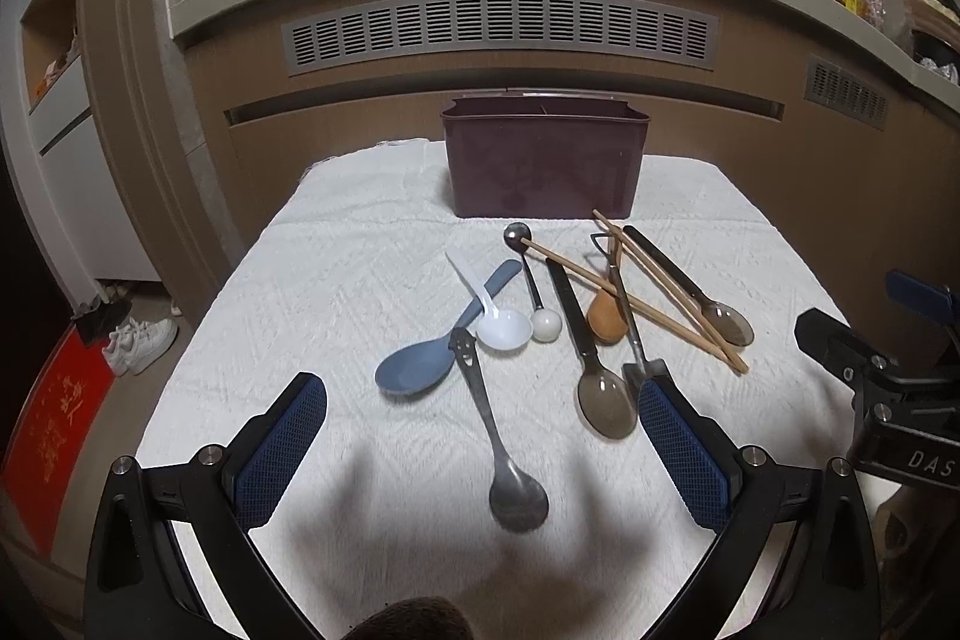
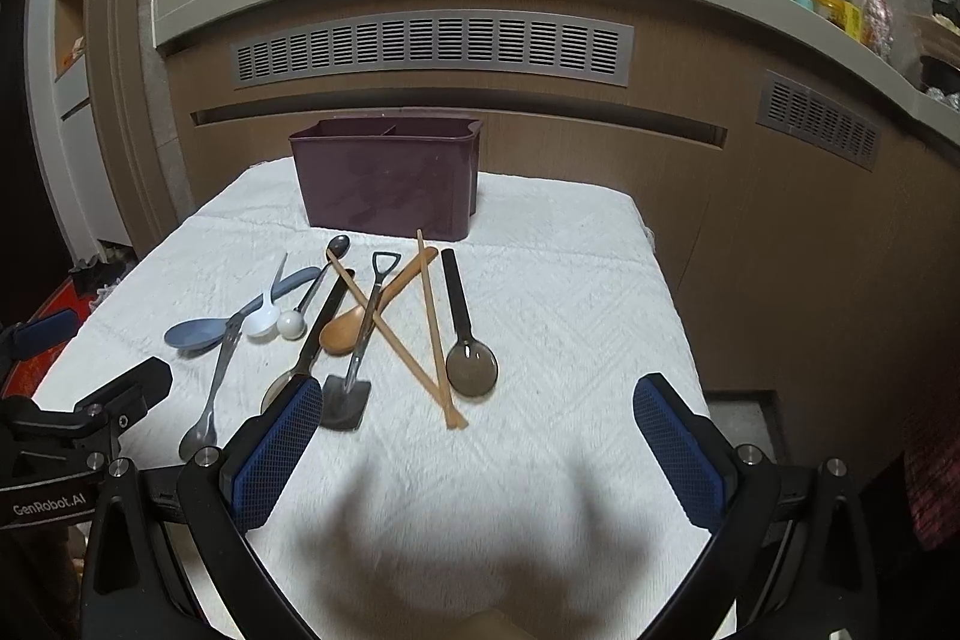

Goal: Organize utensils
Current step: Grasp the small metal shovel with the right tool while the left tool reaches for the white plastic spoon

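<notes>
steel spoon (image 1: 510,466) with a smiley cut into its handle end lies closest, bowl toward the camera, between the fingers of the left gripper (image 1: 483,451); jaws wide apart, holding nothing; right gripper (image 2: 478,451) likewise spread and empty, hovering over bare white cloth (image 2: 570,316); rest of the utensils sit in a loose heap mid-table: blue rice paddle (image 1: 420,367) under a white plastic spoon (image 1: 501,325), small scoop with a white ball end (image 1: 534,280), two smoky translucent spoons with black handles (image 1: 591,358) (image 1: 699,292), wooden spoon (image 1: 605,316), shovel-shaped metal spoon (image 2: 354,370); pair of wooden chopsticks (image 2: 414,334) crossed over the pile, meeting at their near tips; behind the heap, dark maroon divided bin (image 2: 390,184) stands upright at the far edge of the cloth, apart from the utensils; brown cabinet front with grey vent grille (image 2: 432,49) behind it.
</notes>
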`<state>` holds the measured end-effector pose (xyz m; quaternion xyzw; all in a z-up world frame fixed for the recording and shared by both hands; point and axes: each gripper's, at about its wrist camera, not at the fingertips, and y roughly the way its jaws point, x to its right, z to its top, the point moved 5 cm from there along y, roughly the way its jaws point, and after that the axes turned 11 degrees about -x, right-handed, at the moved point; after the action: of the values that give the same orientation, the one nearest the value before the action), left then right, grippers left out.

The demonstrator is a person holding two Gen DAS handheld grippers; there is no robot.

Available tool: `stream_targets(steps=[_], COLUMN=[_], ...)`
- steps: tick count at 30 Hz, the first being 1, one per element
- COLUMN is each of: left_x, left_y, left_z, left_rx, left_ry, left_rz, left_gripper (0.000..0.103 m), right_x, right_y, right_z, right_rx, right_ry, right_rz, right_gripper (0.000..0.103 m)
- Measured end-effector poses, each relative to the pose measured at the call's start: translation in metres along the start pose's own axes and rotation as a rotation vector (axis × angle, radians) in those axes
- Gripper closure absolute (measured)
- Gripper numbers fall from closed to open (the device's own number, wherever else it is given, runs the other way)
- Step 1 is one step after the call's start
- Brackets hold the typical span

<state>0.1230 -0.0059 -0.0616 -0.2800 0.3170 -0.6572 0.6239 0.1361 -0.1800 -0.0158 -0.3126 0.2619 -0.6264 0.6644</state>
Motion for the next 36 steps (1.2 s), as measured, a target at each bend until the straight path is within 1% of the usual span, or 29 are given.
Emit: stream_targets(steps=[5,9,11,14,17,19,20,22,24,26,28,31,33,36], left_x=[-0.009,-0.022,-0.029,-0.038,-0.043,-0.044,-0.044,-0.045,-0.047,-0.051,-0.056,-0.068,-0.077,-0.087], left_y=[0.023,0.036,0.042,0.050,0.059,0.063,0.065,0.066,0.067,0.067,0.068,0.068,0.069,0.072], left_z=[0.015,0.024,0.029,0.035,0.037,0.039,0.041,0.044,0.047,0.049,0.053,0.057,0.059,0.057], left_rx=[-0.027,-0.023,-0.018,-0.008,-0.032,-0.047,-0.050,-0.042,-0.030,-0.018,-0.015,0.006,0.019,0.019], left_ry=[-0.004,-0.002,0.011,0.035,0.051,0.055,0.058,0.058,0.061,0.060,0.038,-0.027,-0.070,-0.093], left_rz=[-0.020,-0.045,-0.052,-0.041,-0.067,-0.098,-0.101,-0.083,-0.040,0.008,0.045,0.072,0.087,0.073], left_gripper=[0.000,0.000,0.000,0.000,0.000,0.000,0.000,0.000,0.000,0.000,0.000,0.000,0.000,0.000], right_x=[-0.006,-0.007,-0.006,-0.005,-0.005,-0.004,-0.005,-0.008,-0.016,-0.027,-0.037,-0.046,-0.052,-0.063], right_y=[0.021,0.040,0.049,0.062,0.075,0.083,0.088,0.097,0.106,0.116,0.128,0.143,0.149,0.152], right_z=[0.021,0.035,0.041,0.048,0.054,0.058,0.059,0.063,0.068,0.073,0.077,0.080,0.082,0.086], right_rx=[-0.014,-0.033,-0.045,-0.061,-0.081,-0.100,-0.112,-0.139,-0.165,-0.198,-0.243,-0.277,-0.275,-0.258], right_ry=[-0.030,-0.047,-0.055,-0.073,-0.095,-0.105,-0.107,-0.108,-0.108,-0.117,-0.108,-0.069,-0.063,-0.093], right_rz=[-0.002,0.002,0.006,0.008,0.011,0.021,0.031,0.069,0.109,0.145,0.182,0.183,0.167,0.132], right_gripper=[0.000,0.000,0.000,0.000,0.000,0.000,0.000,0.001,0.008,0.030,0.039,0.040,0.043,0.050])
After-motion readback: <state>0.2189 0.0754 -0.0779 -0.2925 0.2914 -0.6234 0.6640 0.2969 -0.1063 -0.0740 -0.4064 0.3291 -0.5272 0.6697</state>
